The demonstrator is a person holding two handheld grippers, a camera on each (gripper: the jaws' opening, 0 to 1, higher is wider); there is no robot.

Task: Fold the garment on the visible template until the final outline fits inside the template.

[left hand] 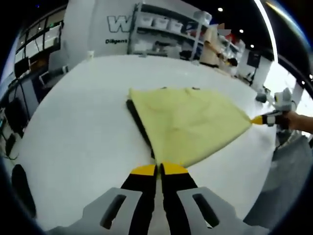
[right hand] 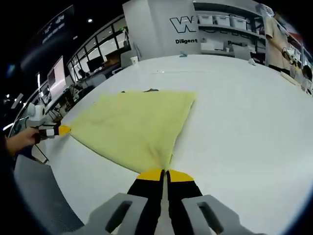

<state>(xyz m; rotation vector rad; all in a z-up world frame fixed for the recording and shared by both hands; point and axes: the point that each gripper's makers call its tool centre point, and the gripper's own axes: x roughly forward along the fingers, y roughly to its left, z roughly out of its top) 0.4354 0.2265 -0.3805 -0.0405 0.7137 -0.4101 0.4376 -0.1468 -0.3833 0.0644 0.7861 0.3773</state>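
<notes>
**Both grippers pinch corners of the yellow garment**

In the left gripper view, the left gripper (left hand: 159, 169) sits at bottom centre, its jaws closed on a corner of the yellow garment (left hand: 193, 122), which fans upward over the white table (left hand: 83, 127). A dark template (left hand: 139, 125) edge peeks out along the cloth's left side. The right gripper (left hand: 257, 119) pinches the far right corner. In the right gripper view, its jaws are clamped on the cloth at bottom centre, the garment spreading toward the upper left.
</notes>
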